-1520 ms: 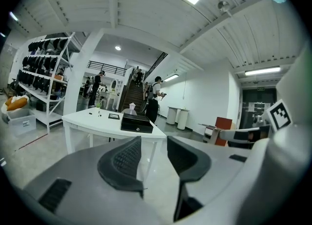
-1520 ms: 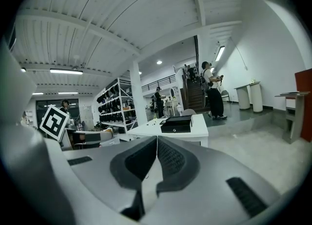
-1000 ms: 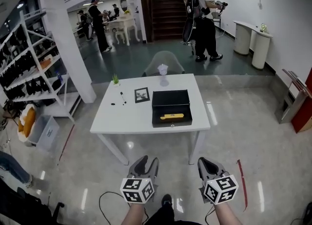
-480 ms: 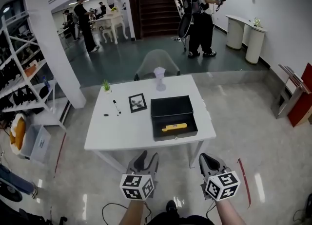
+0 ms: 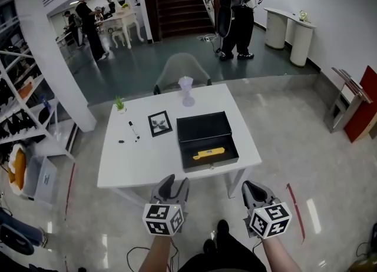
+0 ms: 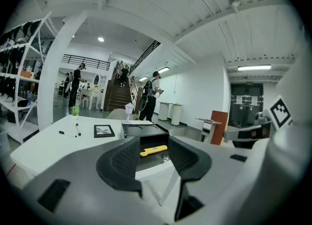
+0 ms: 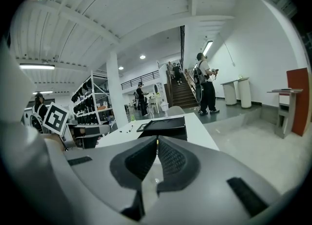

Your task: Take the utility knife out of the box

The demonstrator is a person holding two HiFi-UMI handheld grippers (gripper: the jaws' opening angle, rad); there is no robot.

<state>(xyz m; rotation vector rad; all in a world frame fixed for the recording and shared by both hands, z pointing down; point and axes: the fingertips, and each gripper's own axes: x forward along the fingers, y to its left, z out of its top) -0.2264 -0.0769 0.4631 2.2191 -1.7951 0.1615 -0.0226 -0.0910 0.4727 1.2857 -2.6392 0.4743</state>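
At the left of the white table (image 5: pixel 118 168) stands a small green plant (image 5: pixel 119 103). Next to it lie a black marker (image 5: pixel 134 130) and a black-framed picture (image 5: pixel 158 123). A clear glass (image 5: pixel 187 90) stands by the far edge, and a grey chair (image 5: pixel 179 66) is pushed in behind it.

Right of the picture sits the black box (image 5: pixel 203 128), at the table's right half. Its lid is thrown back flat toward the far side, and its open tray reaches almost to the near edge.

The utility knife (image 5: pixel 208 153) lies inside that tray, alone on the dark lining. It is a slim, bright yellow bar, much longer than it is wide. It lies slanted across the tray, with its right end a little farther from the person than its left. Seen from the left gripper view, it has a flat, straight handle with a slightly darker end. No blade can be made out.

The left gripper (image 6: pixel 155 142) is held short of the table's near edge, over the floor. Its jaws stand wide apart with nothing between them, and the knife shows well beyond them through the gap. The right gripper (image 7: pixel 157 140) is level with it, off the table's right front corner. Its jaw tips are drawn together and it holds nothing.
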